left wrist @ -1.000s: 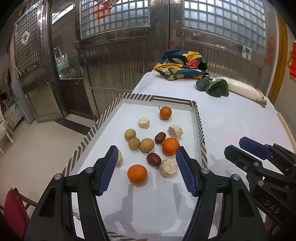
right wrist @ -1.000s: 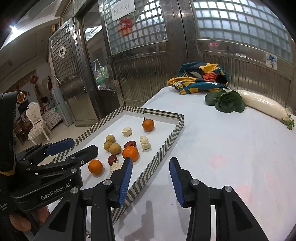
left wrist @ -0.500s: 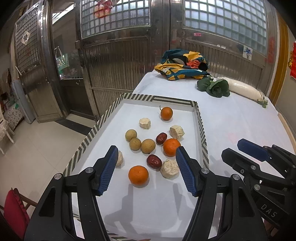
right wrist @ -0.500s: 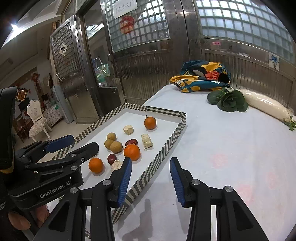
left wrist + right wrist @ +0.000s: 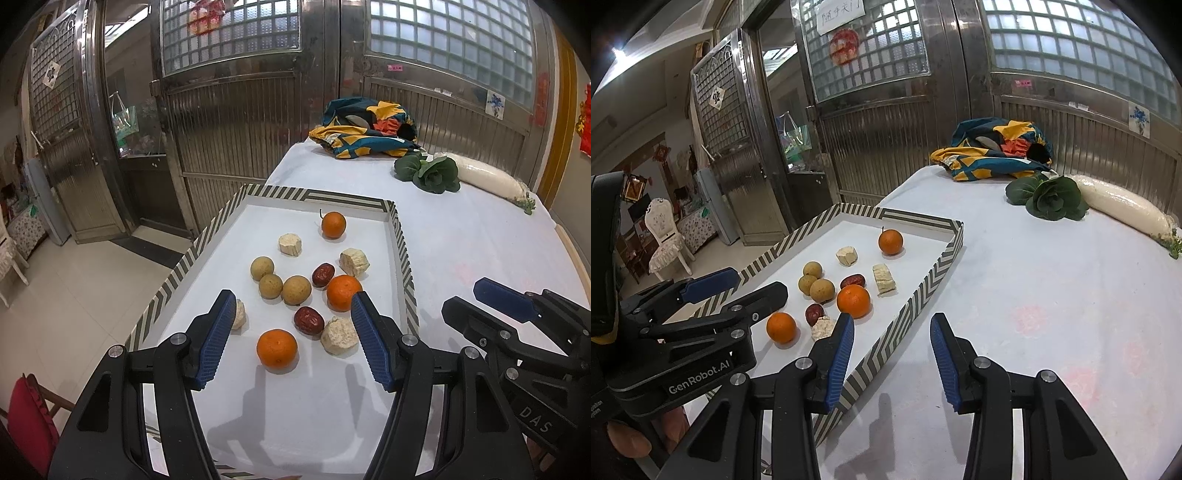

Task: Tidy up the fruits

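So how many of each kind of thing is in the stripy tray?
Oranges: 3
Round tan fruits: 3
Dark red dates: 2
Pale cut chunks: 4
Total in the striped tray: 12

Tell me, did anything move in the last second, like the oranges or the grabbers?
Nothing visibly changed. The left gripper still hangs open over the striped tray, nothing between its fingers, and the right gripper still hangs open over the tray's edge, holding nothing. The oranges, brown round fruits and red dates lie where they did.
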{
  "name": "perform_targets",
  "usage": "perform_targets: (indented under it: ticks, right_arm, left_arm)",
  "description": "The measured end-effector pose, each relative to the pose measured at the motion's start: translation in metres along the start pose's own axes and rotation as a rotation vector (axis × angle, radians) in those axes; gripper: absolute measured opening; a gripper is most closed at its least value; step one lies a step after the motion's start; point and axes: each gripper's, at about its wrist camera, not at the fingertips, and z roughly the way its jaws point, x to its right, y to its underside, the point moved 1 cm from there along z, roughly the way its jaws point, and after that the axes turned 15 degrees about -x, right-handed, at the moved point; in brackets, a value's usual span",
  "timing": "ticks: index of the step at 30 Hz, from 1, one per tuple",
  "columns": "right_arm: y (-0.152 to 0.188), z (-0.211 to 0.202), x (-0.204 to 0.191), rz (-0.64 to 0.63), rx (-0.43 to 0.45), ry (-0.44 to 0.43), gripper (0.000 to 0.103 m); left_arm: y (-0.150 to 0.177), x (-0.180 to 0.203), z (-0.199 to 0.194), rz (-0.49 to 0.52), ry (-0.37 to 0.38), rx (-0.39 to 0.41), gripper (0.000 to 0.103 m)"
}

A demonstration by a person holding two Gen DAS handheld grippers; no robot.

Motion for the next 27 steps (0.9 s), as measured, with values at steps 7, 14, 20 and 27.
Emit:
perform_targets:
  ticks: [7, 14, 20, 27]
  right_arm:
    - [0.002, 0.002, 0.000, -0.004, -0.004, -0.001, 0.042]
    - [0.003, 0.002, 0.000, -0.003, -0.006, -0.002, 0.042]
    - [0.004, 0.003, 0.001, -0.003, -0.010, -0.004, 0.042]
    - [0.009, -0.006, 0.016, 0.027, 0.001, 0.013, 0.042]
  left_arm:
    - [0.001, -0.002, 0.001, -0.002, 0.000, 0.000, 0.065]
    - [0.000, -0.004, 0.003, -0.017, 0.005, -0.002, 0.065]
    - [0.000, -0.002, 0.002, -0.011, -0.008, 0.012, 0.065]
    - [-0.002, 0.021, -0.001, 0.035, 0.016, 0.003, 0.065]
